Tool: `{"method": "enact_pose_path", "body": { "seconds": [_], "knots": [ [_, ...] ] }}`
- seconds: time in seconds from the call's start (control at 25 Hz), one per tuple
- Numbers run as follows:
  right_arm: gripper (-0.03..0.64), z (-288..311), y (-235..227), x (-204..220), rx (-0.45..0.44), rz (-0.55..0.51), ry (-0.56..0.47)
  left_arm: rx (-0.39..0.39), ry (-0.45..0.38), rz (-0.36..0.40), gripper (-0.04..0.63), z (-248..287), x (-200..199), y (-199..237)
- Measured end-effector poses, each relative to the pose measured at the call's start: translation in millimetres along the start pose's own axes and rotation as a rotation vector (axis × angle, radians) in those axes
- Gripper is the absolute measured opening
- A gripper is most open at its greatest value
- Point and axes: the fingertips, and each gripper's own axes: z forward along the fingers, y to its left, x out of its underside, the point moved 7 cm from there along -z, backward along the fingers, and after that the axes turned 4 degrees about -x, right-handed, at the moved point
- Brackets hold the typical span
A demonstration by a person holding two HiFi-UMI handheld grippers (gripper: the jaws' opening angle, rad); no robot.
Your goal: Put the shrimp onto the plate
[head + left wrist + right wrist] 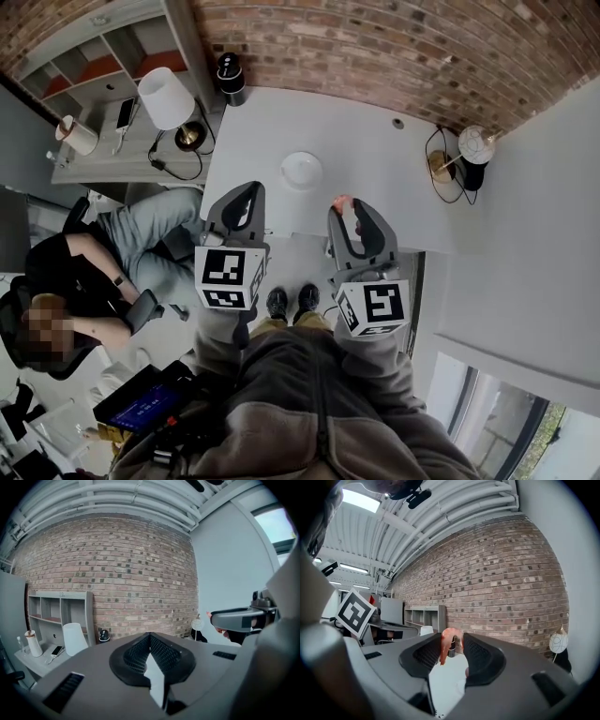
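A person is standing at the near edge of a white counter [375, 183], holding a gripper in each hand, with both grippers raised above that edge. The right gripper [350, 208] is gripping a pink shrimp [445, 645] in its jaws. The shrimp is hanging curled between the tips, apparently lifted clear of the counter for carrying. A small white plate [301, 170] is sitting bare further in on the counter, just ahead and a little left of the shrimp. The shrimp therefore seems to be heading there, not yet set down. The left gripper [246, 195] is hovering alongside with its jaws pressed together on nothing, seemingly held aside to leave the path clear. A globe lamp [475, 145] is standing near the counter's right end.
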Motion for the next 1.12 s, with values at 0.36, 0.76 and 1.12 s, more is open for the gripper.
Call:
{"method": "enact_pose_path", "body": {
  "seconds": [0.36, 0.76, 1.12],
  "knots": [
    [0.149, 15.9, -13.3, 2.5, -0.028, 0.030, 0.042, -0.012, 0.068, 0.008, 0.005, 14.8, 7.2, -1.8],
    [0.149, 29.6, -39.7, 46.1, -0.086, 0.063, 0.105, -0.037, 0.161, -0.017, 0.005, 40.9, 50.3, -24.0],
    [0.149, 51.6, -41.4, 79.7, -0.120, 0.089, 0.192, -0.047, 0.252, -0.054, 0.005, 51.9, 86.3, -18.2]
  ]
}}
